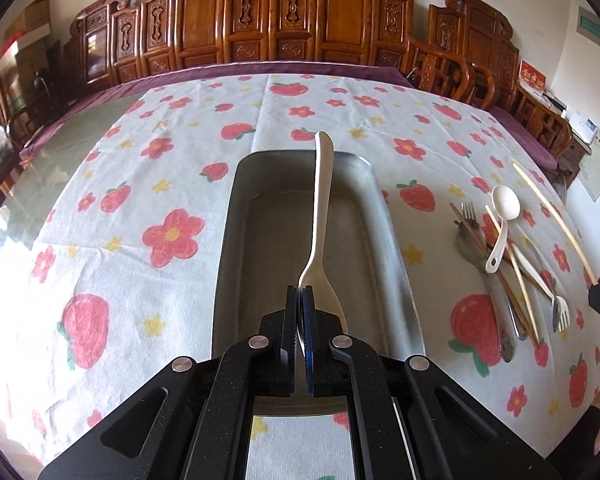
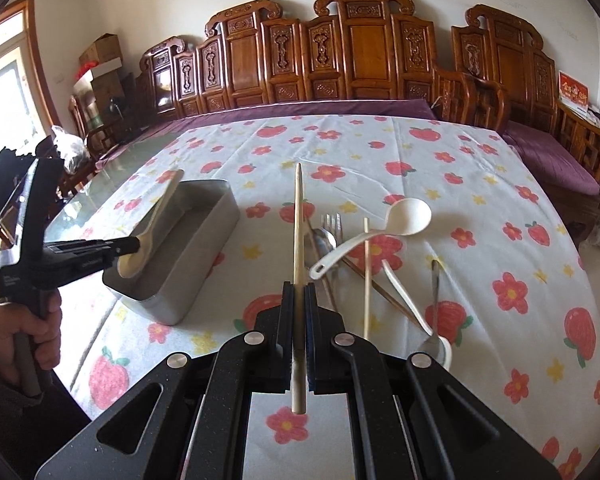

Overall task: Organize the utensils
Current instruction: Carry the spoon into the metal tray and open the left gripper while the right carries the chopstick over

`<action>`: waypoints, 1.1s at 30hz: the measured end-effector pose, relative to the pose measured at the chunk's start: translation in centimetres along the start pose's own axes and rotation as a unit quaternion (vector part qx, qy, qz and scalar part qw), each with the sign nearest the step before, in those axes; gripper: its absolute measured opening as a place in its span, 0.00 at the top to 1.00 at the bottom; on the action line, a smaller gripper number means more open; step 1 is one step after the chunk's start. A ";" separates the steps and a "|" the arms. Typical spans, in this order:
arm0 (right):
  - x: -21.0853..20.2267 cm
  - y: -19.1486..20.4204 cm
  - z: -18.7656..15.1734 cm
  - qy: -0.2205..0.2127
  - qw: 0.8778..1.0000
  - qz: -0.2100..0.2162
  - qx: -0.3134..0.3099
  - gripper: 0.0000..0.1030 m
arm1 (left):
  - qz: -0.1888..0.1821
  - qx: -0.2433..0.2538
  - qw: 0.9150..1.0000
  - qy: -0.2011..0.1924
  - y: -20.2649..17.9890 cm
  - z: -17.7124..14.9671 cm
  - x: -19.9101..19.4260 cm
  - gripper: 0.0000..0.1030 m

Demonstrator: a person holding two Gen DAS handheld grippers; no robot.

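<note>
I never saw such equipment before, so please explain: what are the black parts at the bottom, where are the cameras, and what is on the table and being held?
No robot: a person holds two hand tools, each with a camera looking along its gripper. The left gripper is shut on a cream spoon above the metal tray. The right gripper is shut on a wooden chopstick. On the flowered tablecloth lie a white ladle, a fork and more utensils.
</note>
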State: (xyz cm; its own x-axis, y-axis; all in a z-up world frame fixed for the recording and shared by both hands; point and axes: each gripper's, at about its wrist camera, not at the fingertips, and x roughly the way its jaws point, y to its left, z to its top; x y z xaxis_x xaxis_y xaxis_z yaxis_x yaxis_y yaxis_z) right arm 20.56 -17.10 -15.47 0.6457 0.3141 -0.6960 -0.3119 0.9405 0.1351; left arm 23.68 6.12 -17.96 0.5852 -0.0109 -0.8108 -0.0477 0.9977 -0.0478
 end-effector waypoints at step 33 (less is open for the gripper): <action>12.3 14.1 4.4 0.104 0.992 0.075 -0.009 0.94 | -0.024 -0.029 0.997 -0.068 7.2 2.3 -5.4 0.94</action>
State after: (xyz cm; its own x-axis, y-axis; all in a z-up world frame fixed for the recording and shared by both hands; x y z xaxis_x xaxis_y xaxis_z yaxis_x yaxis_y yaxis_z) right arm 27.14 0.57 -19.05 0.4347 0.4145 -0.7995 -0.4063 0.8826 0.2366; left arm 21.99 13.54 -12.57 0.6924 -0.0463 -0.7200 -0.0603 0.9907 -0.1217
